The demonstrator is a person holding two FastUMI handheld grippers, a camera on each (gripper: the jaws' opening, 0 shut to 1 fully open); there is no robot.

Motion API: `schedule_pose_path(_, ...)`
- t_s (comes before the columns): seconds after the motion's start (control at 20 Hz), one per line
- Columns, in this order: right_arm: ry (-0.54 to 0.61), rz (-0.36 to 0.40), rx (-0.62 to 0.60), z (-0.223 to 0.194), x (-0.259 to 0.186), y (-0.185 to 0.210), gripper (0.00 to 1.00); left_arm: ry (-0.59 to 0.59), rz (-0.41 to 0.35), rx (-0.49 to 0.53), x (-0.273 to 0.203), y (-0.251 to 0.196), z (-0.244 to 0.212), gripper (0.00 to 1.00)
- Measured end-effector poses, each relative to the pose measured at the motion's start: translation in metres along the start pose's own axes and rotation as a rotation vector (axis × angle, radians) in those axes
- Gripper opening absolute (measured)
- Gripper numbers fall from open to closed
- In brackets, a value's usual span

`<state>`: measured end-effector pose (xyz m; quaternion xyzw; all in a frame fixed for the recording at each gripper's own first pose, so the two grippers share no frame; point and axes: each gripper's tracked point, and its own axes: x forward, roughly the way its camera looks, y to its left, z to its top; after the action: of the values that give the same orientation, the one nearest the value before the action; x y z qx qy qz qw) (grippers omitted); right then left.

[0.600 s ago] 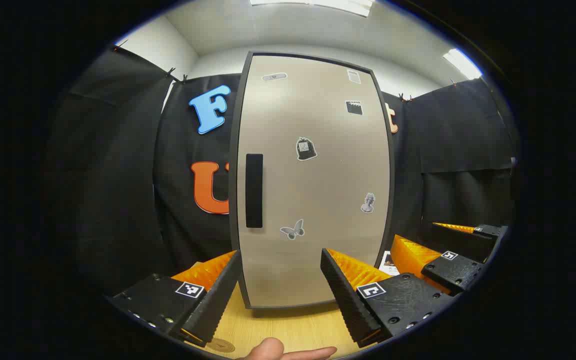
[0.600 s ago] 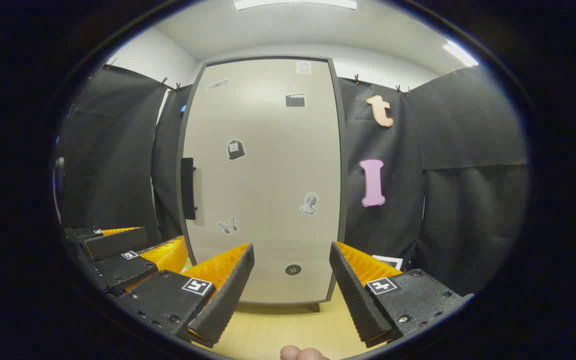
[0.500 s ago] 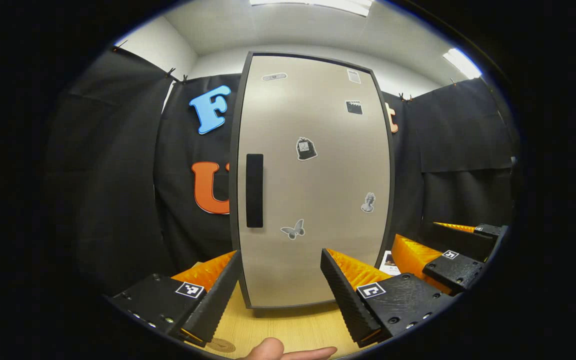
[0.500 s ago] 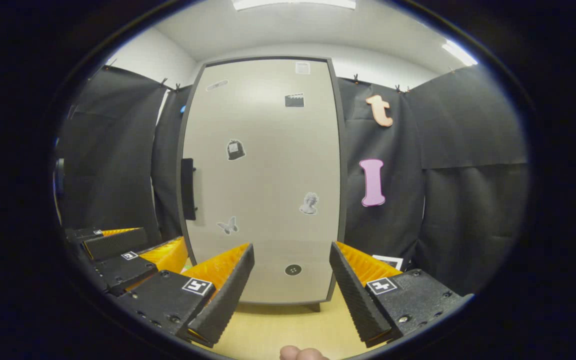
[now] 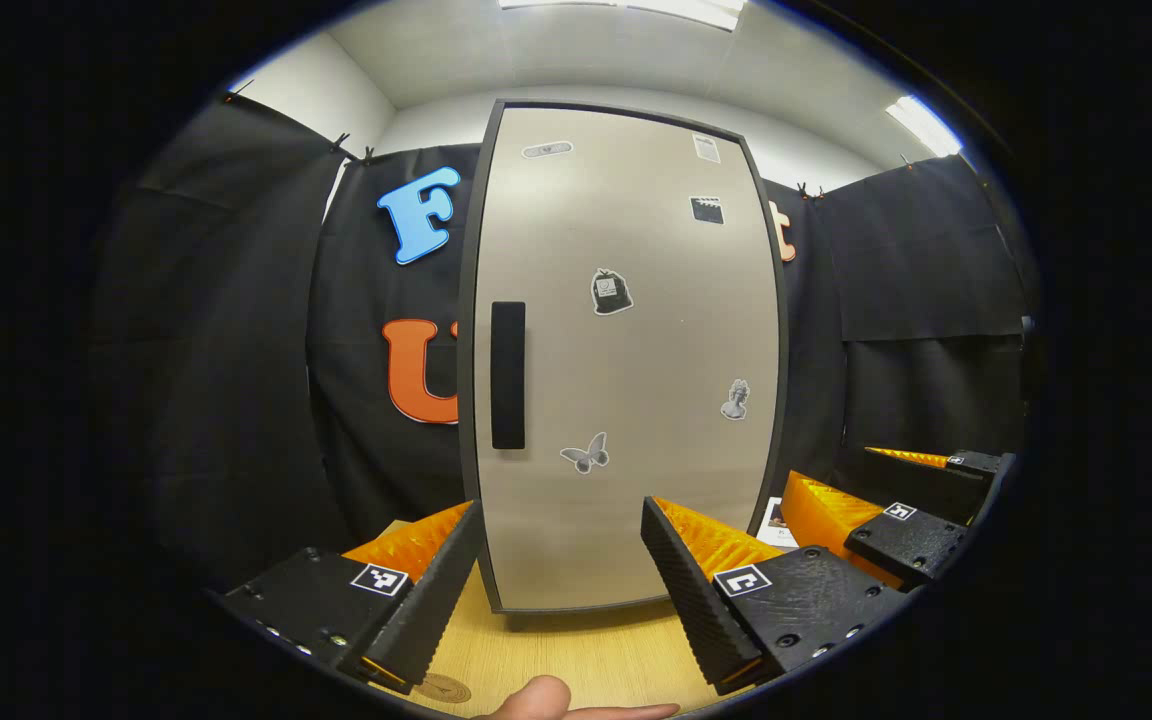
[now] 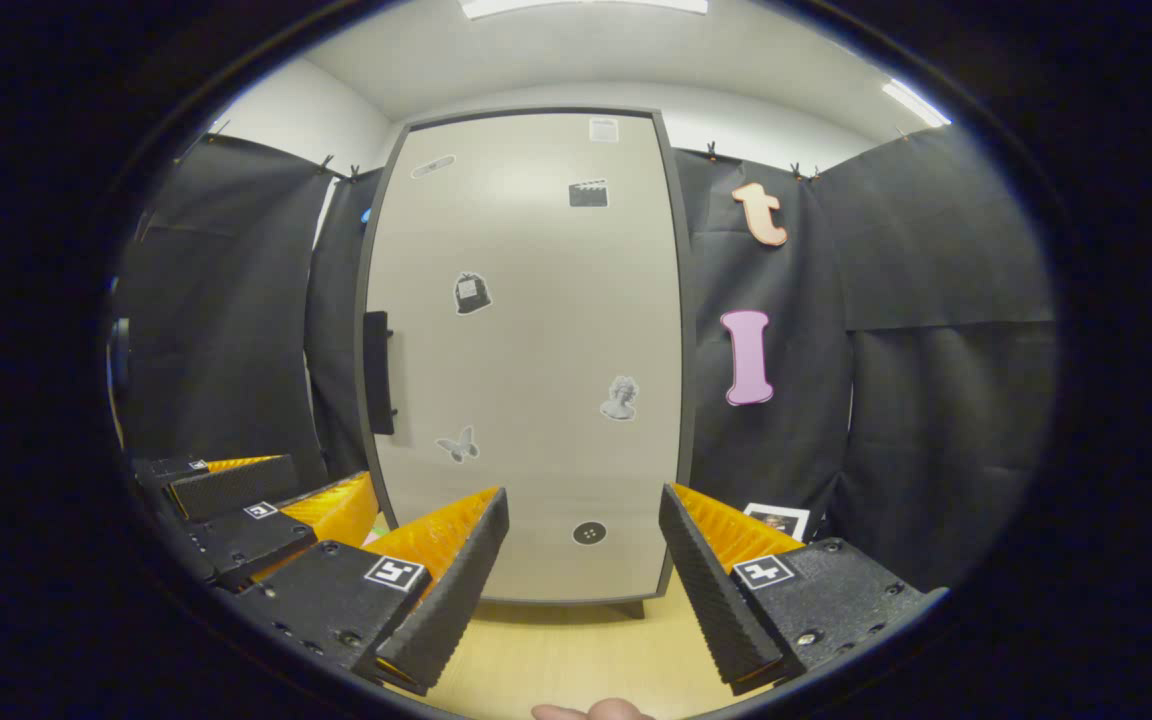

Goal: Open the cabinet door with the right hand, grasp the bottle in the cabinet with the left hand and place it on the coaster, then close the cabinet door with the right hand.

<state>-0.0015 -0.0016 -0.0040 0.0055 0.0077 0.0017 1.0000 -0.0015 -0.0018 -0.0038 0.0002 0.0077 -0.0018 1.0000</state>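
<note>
Right gripper view has your right gripper (image 6: 581,560) wide open and empty, so hook the black handle (image 6: 378,372) at center-left and pull the cabinet door (image 6: 536,350) gently.

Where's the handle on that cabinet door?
The black handle sits on the cabinet door's left edge at mid-height, above the butterfly sticker.

table (image 5: 576,665): light wood, bare patch at near edge | photo card (image 6: 778,520): flat on table, far right side
</note>
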Motion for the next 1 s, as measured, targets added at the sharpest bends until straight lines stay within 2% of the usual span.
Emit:
schedule_pose_path(0.65, -0.011, 0.017, -0.002, 0.008, 0.011, 0.004, 0.97, -0.015, 0.016, 0.001, -0.002, 0.008, 0.005, 0.95)
schedule_pose_path(0.8, -0.025, 0.034, 0.003, 0.015, 0.023, 0.011, 0.97, -0.008, 0.041, 0.006, -0.005, 0.02, 0.003, 0.95)
schedule_pose_path(1.0, -0.034, 0.099, -0.011, 0.025, 0.045, 0.035, 0.98, -0.011, 0.102, 0.006, -0.013, 0.046, 0.003, 0.95)
